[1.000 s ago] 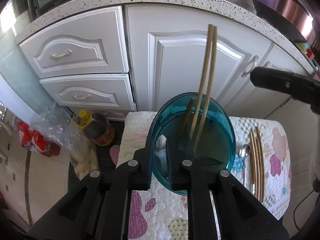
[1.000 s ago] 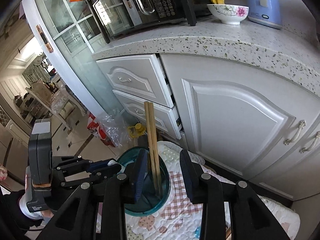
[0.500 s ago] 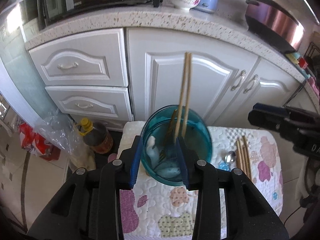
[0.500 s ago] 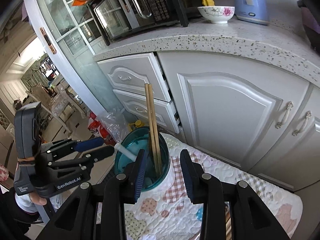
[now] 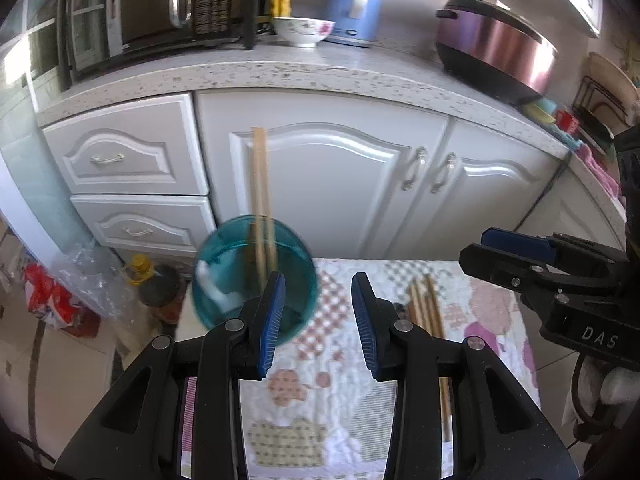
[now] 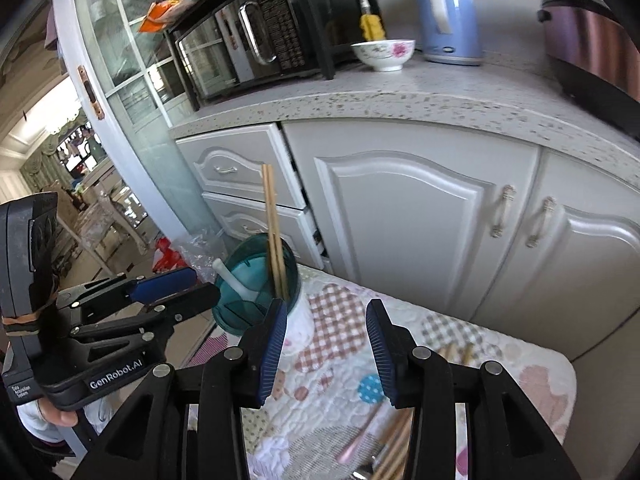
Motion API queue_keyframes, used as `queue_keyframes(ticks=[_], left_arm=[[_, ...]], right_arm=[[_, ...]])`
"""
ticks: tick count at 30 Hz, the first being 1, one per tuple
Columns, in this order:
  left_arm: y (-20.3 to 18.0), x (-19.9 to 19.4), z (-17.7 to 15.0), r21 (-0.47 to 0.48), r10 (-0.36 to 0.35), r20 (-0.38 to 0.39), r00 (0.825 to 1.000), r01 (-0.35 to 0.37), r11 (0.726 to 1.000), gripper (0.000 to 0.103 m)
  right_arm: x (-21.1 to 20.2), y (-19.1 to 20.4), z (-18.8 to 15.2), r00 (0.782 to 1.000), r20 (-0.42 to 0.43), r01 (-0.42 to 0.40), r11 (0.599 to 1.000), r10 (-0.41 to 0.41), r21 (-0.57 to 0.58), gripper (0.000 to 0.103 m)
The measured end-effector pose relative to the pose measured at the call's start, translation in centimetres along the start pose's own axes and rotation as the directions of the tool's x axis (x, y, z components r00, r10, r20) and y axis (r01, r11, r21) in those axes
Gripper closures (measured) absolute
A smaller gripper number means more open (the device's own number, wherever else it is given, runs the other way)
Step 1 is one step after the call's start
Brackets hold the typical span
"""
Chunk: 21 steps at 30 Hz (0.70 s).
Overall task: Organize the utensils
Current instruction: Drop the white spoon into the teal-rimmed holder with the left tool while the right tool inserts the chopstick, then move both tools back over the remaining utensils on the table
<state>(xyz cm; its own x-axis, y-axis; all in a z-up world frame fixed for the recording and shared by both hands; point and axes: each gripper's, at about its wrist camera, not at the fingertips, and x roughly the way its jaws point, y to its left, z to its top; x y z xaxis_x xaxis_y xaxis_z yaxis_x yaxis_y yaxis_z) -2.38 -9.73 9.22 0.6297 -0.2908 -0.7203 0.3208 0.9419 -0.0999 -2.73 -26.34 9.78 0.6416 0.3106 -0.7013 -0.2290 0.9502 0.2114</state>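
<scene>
Quilted patchwork mat covers the low surface by the cabinets. Teal cup stands at its left end w/ chopsticks upright inside. Loose chopsticks lie flat further right.

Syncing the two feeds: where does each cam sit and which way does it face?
Left wrist: on the left gripper, looking down-forward at the teal holder with chopsticks and the quilted mat; its own open jaws and the right gripper show.
Right wrist: on the right gripper, same heading from further right; its own opening jaws, empty, and the left gripper show.
Shared: holder, chopsticks, mat, white cabinets, kettle.
</scene>
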Motion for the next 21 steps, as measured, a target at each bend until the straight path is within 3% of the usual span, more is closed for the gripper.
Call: queue_keyframes(ticks=[7,21], left_arm=[[-3.3,-0.3,-0.8,0.028,-0.006,0.034,0.999,0.005,1.0,0.069],[-6.9,0.4,-1.9,0.054,-0.046,0.007,0.999,0.045,0.998,0.069]], right_arm=[[-2.7,-1.7,-1.8,0.998,0.022,0.052,0.998,-0.053,0.029,0.062],[-5.6,-4.0,-4.1,0.99,0.047,0.132,0.988,-0.136,0.086,0.061]])
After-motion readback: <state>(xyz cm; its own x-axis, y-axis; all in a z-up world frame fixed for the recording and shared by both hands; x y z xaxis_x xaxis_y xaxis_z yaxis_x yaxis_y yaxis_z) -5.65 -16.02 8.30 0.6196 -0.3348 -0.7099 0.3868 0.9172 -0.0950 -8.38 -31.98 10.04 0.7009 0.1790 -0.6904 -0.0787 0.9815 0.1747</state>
